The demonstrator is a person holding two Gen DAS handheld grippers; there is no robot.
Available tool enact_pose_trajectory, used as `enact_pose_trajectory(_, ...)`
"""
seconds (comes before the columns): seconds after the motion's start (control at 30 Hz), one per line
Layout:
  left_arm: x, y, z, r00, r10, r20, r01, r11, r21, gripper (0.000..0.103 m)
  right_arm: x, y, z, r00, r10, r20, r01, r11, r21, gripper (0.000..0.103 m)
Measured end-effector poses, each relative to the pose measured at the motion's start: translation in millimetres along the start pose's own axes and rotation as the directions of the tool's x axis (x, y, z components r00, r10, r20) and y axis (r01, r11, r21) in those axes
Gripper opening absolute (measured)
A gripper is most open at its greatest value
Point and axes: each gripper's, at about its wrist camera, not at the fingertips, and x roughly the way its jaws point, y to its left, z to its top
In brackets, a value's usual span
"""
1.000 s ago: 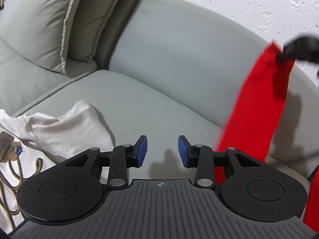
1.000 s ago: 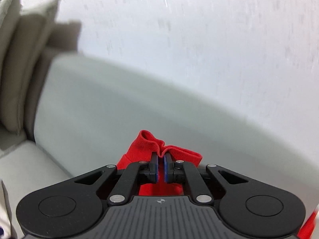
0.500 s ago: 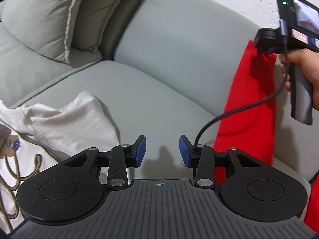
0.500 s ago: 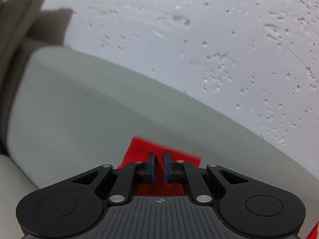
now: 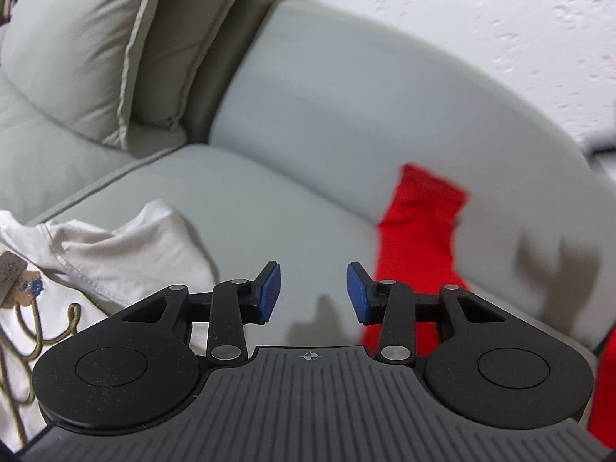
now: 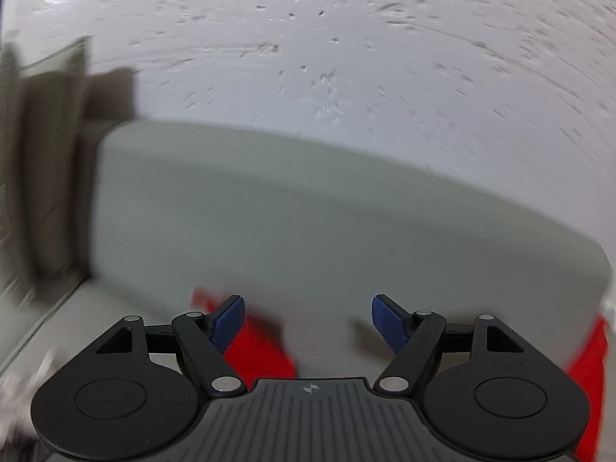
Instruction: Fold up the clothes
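Observation:
A red garment (image 5: 417, 231) lies against the grey sofa's backrest, right of my left gripper (image 5: 312, 288), which is open and empty above the seat cushion. A white garment with a tan drawstring (image 5: 96, 261) lies crumpled on the seat at the left. In the right wrist view my right gripper (image 6: 308, 321) is open and empty, facing the backrest; the red garment (image 6: 258, 346) shows blurred just below its left finger, and more red (image 6: 589, 369) shows at the right edge.
The grey sofa seat (image 5: 246, 200) and curved backrest (image 5: 365, 88) fill the view. Two grey pillows (image 5: 96, 38) lean at the back left. A white textured wall (image 6: 327, 38) rises behind the sofa.
My right gripper opened and let go of the red garment, which dropped down against the backrest. The right gripper has left the left wrist view. My left gripper stayed open, nearly still.

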Motion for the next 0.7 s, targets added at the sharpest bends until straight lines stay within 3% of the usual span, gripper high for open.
enact_pose_trajectory(0.2, -87, -55, -51, 0.982, -0.146, -0.117, 0.166, 0.969, 0.182, 0.049, -138, -40, -156, 0.985, -0.019, -0.173, 0.029, 0.998, 0.051, 0.077)
enact_pose_trajectory(0.27, -120, -69, -76, 0.962, -0.183, -0.203, 0.228, 0.948, 0.222, 0.053, -165, -49, -195, 0.974, -0.006, -0.227, 0.042, 0.987, 0.152, 0.077)
enact_pose_trajectory(0.33, -158, -80, -112, 0.925, -0.205, -0.319, 0.299, 0.912, 0.281, 0.053, -192, -62, -242, 0.956, 0.029, -0.292, 0.064, 0.950, 0.305, 0.077)
enact_pose_trajectory(0.4, -185, -82, -139, 0.913, -0.171, -0.371, 0.305, 0.889, 0.342, 0.054, -211, -67, -275, 0.945, 0.058, -0.323, 0.085, 0.909, 0.409, 0.077)
enact_pose_trajectory(0.5, -217, -79, -175, 0.895, -0.113, -0.431, 0.293, 0.879, 0.377, 0.054, -236, -67, -316, 0.941, 0.097, -0.324, 0.079, 0.869, 0.489, 0.077)
enact_pose_trajectory(0.57, -235, -77, -193, 0.886, -0.087, -0.456, 0.292, 0.867, 0.404, 0.055, -245, -64, -330, 0.943, 0.101, -0.316, 0.070, 0.871, 0.487, 0.077)
enact_pose_trajectory(0.7, -261, -72, -215, 0.886, -0.036, -0.463, 0.280, 0.836, 0.471, 0.056, -259, -60, -358, 0.949, 0.100, -0.298, 0.058, 0.876, 0.478, 0.077)
